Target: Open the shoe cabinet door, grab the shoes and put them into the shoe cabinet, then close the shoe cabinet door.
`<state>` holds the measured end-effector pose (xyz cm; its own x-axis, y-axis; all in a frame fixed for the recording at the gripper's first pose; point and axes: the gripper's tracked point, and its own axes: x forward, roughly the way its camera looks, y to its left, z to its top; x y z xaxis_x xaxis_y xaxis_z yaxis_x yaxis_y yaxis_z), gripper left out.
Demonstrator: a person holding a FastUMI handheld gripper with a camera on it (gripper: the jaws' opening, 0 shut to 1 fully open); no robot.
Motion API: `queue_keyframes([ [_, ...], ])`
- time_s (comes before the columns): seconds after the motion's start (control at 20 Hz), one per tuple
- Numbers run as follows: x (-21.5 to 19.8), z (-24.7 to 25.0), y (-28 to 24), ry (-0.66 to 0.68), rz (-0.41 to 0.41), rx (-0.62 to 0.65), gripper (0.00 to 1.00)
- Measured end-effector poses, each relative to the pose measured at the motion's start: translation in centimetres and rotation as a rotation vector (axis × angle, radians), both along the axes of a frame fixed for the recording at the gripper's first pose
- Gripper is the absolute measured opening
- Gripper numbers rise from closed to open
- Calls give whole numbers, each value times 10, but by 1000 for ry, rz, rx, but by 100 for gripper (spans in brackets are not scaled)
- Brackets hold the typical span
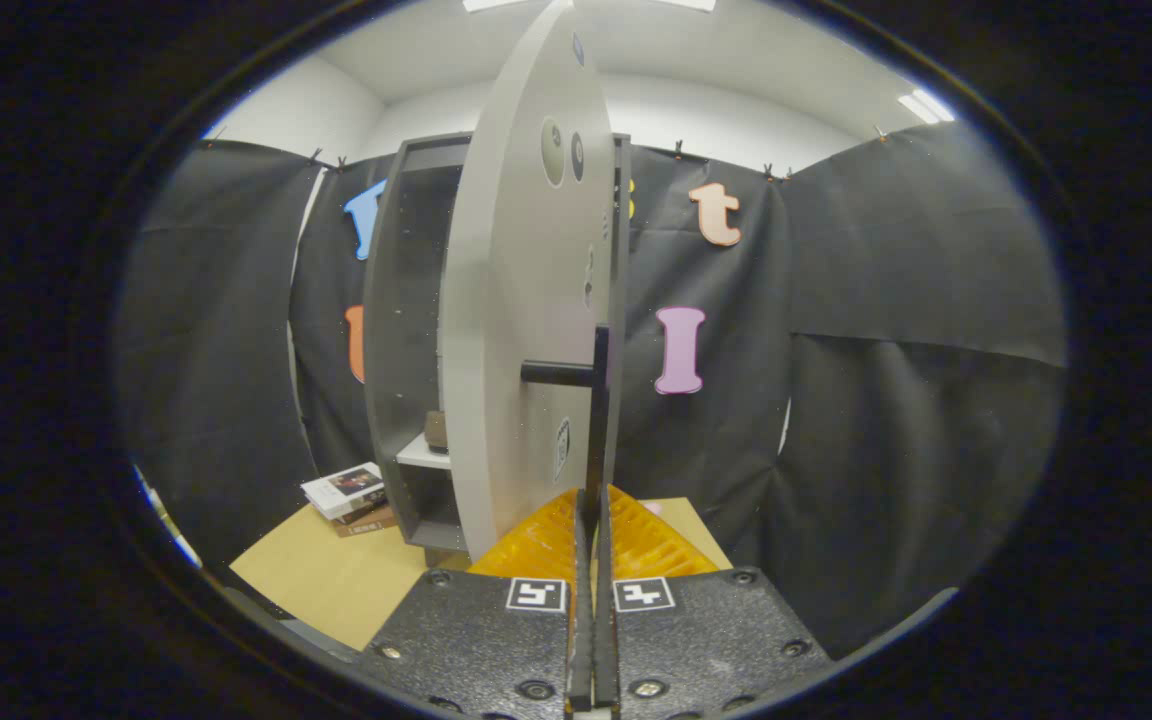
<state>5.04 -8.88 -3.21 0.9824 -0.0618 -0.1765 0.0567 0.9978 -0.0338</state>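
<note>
The grey shoe cabinet (398, 330) stands on a tan table (336, 575) against the booth wall. Its door (521, 300) is swung out towards me and I see it nearly edge-on. A dark bar handle (598, 400) runs upright along the door's near edge, with a short stub joining it to the door. My gripper (592, 505) is shut on the lower part of this handle, which runs down between the two fingers. Inside, on a pale shelf (421, 455), sits a small brownish thing (436, 430), mostly hidden by the door; I cannot tell what it is.
A small stack of books (351, 495) lies on the table left of the cabinet's base. Black cloth walls close the booth behind and on both sides. Bare table top lies in front of the books.
</note>
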Motion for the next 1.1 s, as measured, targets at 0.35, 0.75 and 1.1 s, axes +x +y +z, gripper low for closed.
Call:
queue_keyframes([
  [0.35,4,-6,-40,2,-32,58,4],
  [0.75,6,-8,-65,8,19,87,4],
  [1.1,-10,-7,-95,1,-52,64,22],
])
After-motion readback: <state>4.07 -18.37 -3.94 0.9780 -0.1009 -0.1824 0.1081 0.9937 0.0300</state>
